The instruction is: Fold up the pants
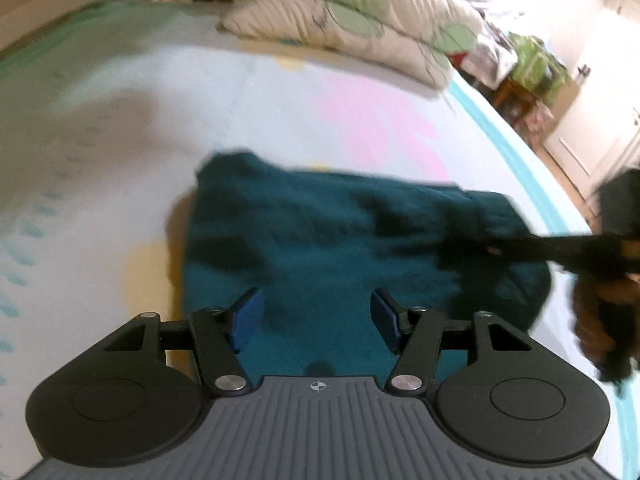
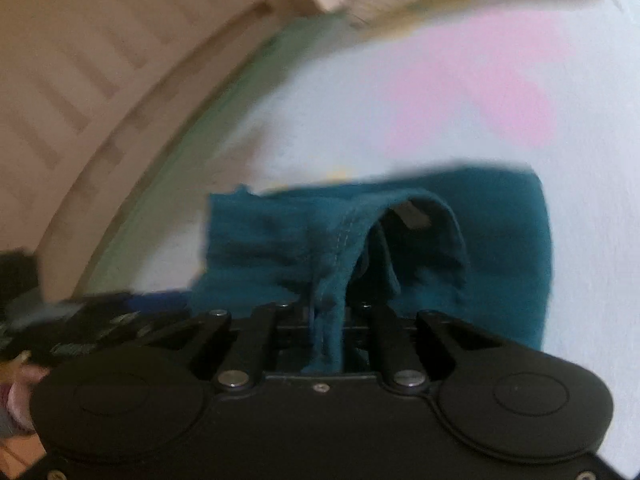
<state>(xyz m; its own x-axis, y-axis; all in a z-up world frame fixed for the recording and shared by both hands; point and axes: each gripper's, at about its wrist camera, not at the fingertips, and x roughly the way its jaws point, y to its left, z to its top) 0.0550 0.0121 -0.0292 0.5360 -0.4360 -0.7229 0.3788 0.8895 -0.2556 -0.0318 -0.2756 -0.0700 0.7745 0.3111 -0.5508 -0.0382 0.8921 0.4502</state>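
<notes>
Teal pants (image 1: 320, 248) lie bunched mid-bed (image 1: 120, 160), soft, light, floppy; hems and waistband grip best. My left claw (image 1: 316, 320) hovers spread, empty, at their near edge. My right claw (image 2: 326, 316) pinches a stitched fold.

Pillows (image 1: 352, 20) on pastel bedsheet (image 1: 120, 140); cabinet (image 1: 592, 132), perhaps.

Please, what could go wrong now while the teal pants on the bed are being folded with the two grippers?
1. The right gripper pinches only a narrow bunched strip of the teal pants, so the cloth may slip out when it is pulled.
2. The left gripper is open above the pants and holds nothing, so a pull from the right could probably drag the whole pile across the bed sheet.
3. The fabric lies rumpled, so a fold could trap creases.
</notes>
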